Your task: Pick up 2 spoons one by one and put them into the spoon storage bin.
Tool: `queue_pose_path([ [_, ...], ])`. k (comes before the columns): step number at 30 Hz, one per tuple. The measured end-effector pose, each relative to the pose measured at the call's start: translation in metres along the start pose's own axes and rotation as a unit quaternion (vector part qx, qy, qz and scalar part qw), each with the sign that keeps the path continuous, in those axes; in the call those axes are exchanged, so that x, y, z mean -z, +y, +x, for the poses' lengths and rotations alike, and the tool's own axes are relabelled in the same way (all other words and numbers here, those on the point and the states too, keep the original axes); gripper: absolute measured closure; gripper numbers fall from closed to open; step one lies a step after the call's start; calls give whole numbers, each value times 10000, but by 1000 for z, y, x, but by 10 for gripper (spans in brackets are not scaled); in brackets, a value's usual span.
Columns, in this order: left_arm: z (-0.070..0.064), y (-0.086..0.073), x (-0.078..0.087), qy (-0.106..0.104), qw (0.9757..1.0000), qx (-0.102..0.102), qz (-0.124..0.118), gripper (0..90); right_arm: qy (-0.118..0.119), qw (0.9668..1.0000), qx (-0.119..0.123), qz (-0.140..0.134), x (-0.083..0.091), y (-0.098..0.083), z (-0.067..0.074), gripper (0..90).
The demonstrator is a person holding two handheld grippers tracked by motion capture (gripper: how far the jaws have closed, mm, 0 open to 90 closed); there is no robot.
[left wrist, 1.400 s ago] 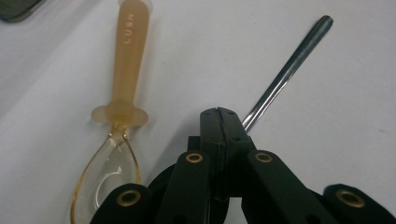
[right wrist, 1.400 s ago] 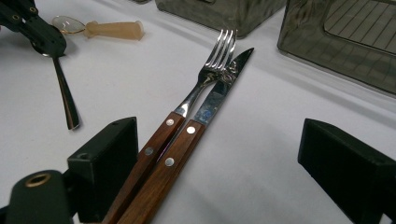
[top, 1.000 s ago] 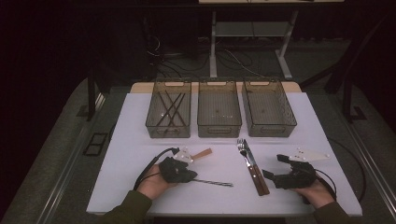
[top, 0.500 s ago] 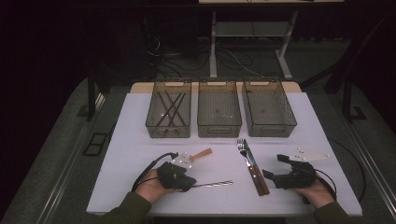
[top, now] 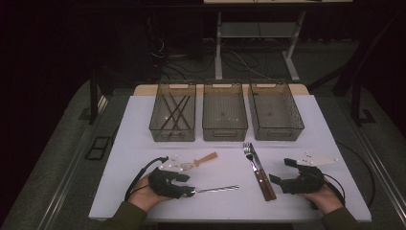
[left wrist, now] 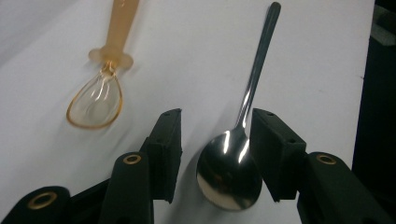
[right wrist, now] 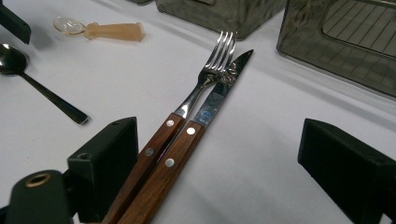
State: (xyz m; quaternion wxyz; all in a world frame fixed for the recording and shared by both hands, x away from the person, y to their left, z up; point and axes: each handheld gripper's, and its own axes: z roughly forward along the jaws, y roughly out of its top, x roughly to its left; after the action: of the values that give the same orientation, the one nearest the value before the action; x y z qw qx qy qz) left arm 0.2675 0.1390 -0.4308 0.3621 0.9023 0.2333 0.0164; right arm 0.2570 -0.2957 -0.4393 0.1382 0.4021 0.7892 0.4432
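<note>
Left gripper (left wrist: pixel 212 154): jaws partly apart, having just been opening. The bowl of a steel spoon (left wrist: pixel 233 163) is set between them on the white table (top: pixel 306 129); the pads are seen clear of the metal on both sides, so the spoon is not gripped. Its handle is pointed away from the jaws. In the high view the same gripper (top: pixel 184 186) is found at the near left edge of the table, with the spoon (top: pixel 215 189) laid out to its right.

Beside it: a small amber plastic spoon (left wrist: pixel 105 79), lying loose, just beyond the left gripper.

Right gripper (right wrist: pixel 219 158): jaws held wide and empty. The wooden handles of a fork (right wrist: pixel 187 112) and a knife (right wrist: pixel 205 121) are laid side by side and touching between the jaws, untouched by either pad. In the high view this gripper (top: pixel 280 175) is rested at the near right.

Further out: three clear bins in a row at the far side. Thin dark sticks, perhaps chopsticks, are held in the left bin (top: pixel 174 112); the middle bin (top: pixel 225 112) and the right bin (top: pixel 275 112) appear bare.

Progress, as judged: sorting is barely begun. One kind is binned; two spoons, the fork and the knife are left on the table.
</note>
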Motion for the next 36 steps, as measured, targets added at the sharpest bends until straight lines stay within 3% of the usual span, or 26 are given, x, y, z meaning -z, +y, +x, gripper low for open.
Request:
queue_pose_path([
  [1, 1, -1, 0, 30, 10000, -31, -2, 515, -2, 10000, 9, -1, 0, 0, 0, 119],
  [2, -1, -3, 0, 49, 9999, 95, 18, 511, 1, 10000, 14, -2, 0, 0, 0, 119],
  [5, -2, -4, -1, 91, 9999, -35, 84, 510, -3, 10000, 16, -6, 0, 0, 0, 119],
  [6, -4, -5, -1, 128, 9999, 43, 53, 510, -6, 10000, 10, -4, 0, 0, 0, 119],
  [8, -4, -5, -2, 159, 9998, -56, 92, 512, -8, 10000, 4, 2, 0, 0, 0, 119],
  [12, -6, -6, -5, 143, 9997, -26, 208, 511, -6, 10000, 13, 5, 0, 0, 0, 119],
  [17, -9, -6, -7, 264, 9989, -248, 292, 510, -6, 10000, 14, -16, 0, 0, 1, 119],
  [21, -12, -6, -8, 280, 9987, -300, 308, 512, -3, 10000, 11, -2, 0, 0, 1, 119],
  [36, -17, -4, -8, 160, 9983, -459, 320, 699, -19, 10000, 44, 3, 0, 0, 1, 119],
])
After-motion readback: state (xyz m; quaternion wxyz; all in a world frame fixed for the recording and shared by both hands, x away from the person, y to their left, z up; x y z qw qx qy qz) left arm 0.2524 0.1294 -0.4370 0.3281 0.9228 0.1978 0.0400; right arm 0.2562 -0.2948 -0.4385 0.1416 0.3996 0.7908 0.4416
